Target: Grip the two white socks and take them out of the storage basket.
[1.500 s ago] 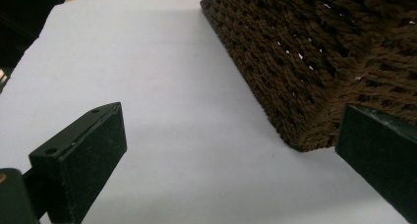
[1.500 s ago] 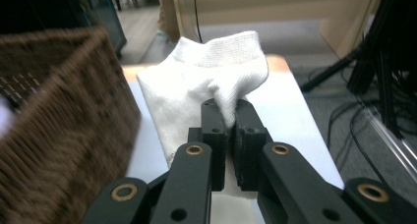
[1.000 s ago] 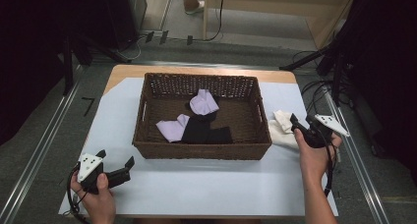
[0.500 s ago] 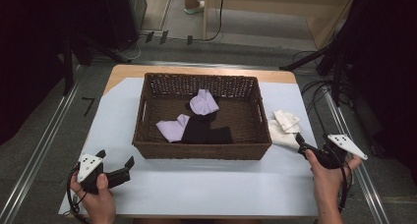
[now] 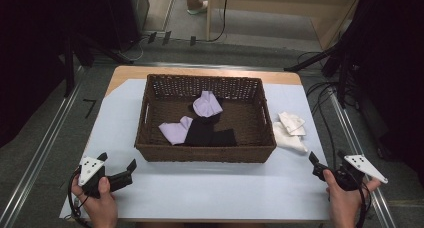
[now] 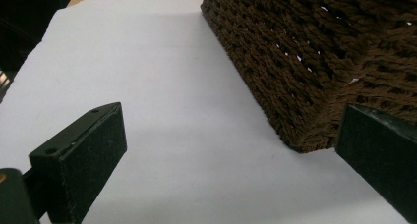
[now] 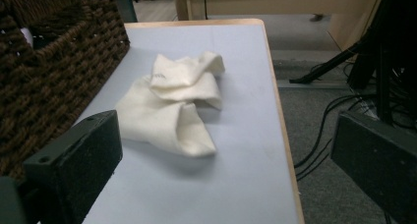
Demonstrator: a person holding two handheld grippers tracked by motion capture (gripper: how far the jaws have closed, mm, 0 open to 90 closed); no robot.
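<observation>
A brown wicker basket (image 5: 205,154) stands mid-table holding two lilac cloths (image 5: 207,104) (image 5: 175,130) and a black cloth (image 5: 210,134). White cloths (image 5: 290,130) lie crumpled on the table to the basket's right. My right gripper (image 5: 327,158) hovers near the front right corner, short of the white cloths (image 7: 172,106). Its jaws have just been opening and now stand open with nothing between them. My left gripper (image 5: 118,160) rests near the front left, open and empty, pointing at the basket's near left corner (image 6: 314,52).
A pale sheet (image 5: 210,188) covers the wooden table. Its right edge (image 7: 280,116) drops to a floor with black cables (image 7: 339,135) and stand legs. The basket wall (image 7: 49,62) rises close to the left of my right gripper (image 7: 226,140).
My right gripper has drawn back from the white cloths toward the table's front right edge, leaving them lying on the table. The left gripper has stayed put.
</observation>
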